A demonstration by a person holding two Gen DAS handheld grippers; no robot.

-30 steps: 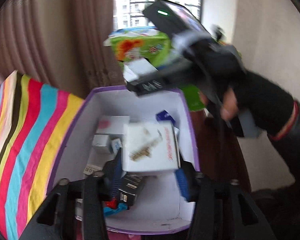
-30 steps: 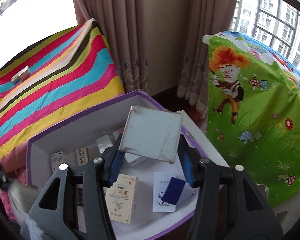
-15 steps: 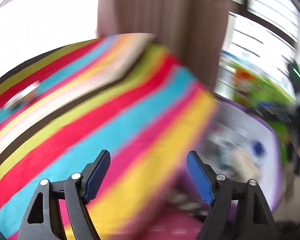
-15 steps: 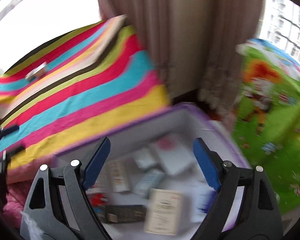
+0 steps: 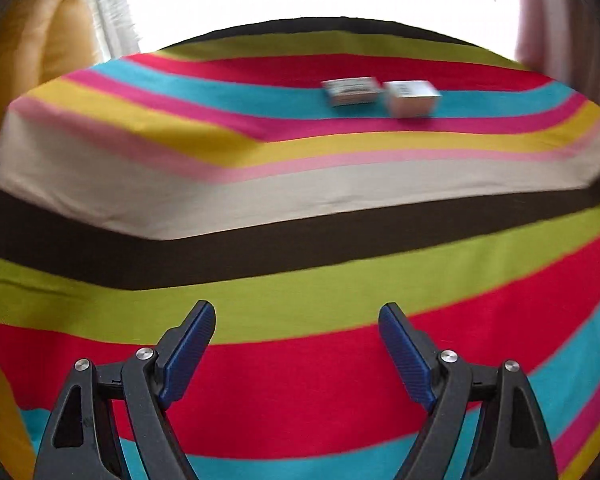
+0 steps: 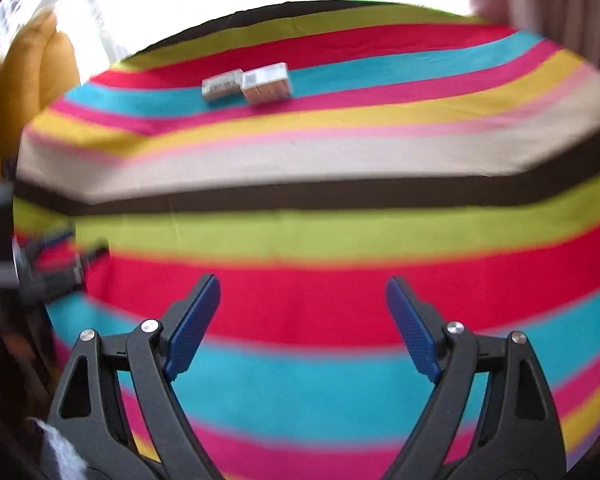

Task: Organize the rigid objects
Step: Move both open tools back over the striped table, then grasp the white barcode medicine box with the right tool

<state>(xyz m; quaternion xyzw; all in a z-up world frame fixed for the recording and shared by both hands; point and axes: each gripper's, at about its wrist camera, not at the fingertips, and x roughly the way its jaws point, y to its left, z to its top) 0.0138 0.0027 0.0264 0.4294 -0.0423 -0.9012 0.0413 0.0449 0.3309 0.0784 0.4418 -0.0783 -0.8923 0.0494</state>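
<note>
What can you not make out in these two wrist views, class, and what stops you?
- Print on the two small boxes: blurred and too small, both views.
- Outdoors beyond the striped cloth: window glare.
- Dark object at the right view's left edge: motion-blurred, cut off.

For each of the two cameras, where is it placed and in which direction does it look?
Left wrist: sits on the left gripper, looking forward and down over the striped cloth at two small boxes. Its own jaws show, opening, nothing between them.
Right wrist: sits on the right gripper, looking forward and down over the same cloth. Its jaws stand open and empty; a blurred dark gripper, probably the left one, shows at the left edge.
Shared: the striped cloth, the two boxes side by side on the blue stripe, and the bright window behind.
</note>
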